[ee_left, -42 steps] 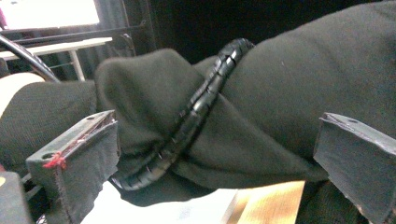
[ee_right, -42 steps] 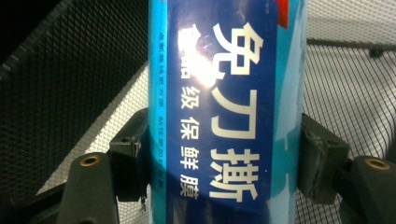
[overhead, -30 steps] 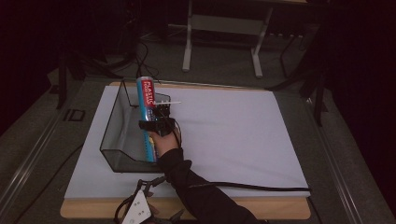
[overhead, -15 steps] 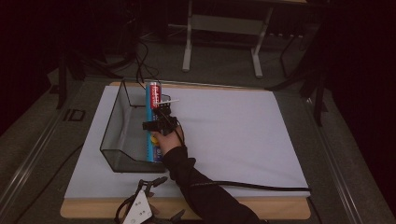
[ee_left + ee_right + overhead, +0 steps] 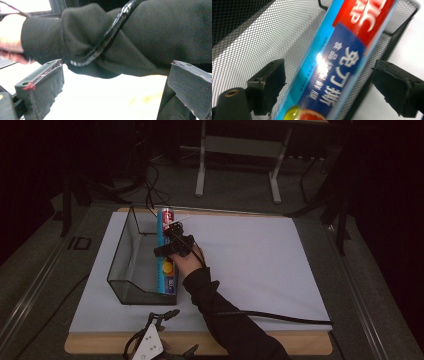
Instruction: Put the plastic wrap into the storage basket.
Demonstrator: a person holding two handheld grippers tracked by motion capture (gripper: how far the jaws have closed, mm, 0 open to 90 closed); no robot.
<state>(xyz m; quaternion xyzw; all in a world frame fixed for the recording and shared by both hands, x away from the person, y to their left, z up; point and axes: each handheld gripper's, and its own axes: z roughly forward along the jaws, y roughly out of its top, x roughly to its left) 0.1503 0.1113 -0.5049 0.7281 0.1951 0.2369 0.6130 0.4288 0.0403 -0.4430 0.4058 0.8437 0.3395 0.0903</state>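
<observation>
A long blue and red box of plastic wrap (image 5: 165,222) (image 5: 337,62) lies lengthwise in a black mesh basket (image 5: 120,255) (image 5: 262,37), against its right wall. My right gripper (image 5: 172,239) (image 5: 329,75) hovers over the middle of the box. Its jaws stand on either side of the box, open, with a clear gap on the right side. My left gripper (image 5: 181,331) (image 5: 113,75) rests at the table's front edge, open with nothing between its jaws. In the left gripper view the person's black sleeve (image 5: 150,37) crosses just beyond the jaws.
A white sheet (image 5: 260,265) covers the wooden table (image 5: 300,345); the basket sits on its left part. A black cable (image 5: 280,317) trails from the right forearm across the sheet's front right. Dark floor and a metal stand (image 5: 237,150) lie beyond the table.
The box and my right gripper have shifted slightly right and toward the near side, settling along the basket's right wall. The left gripper has stayed at the front edge.
</observation>
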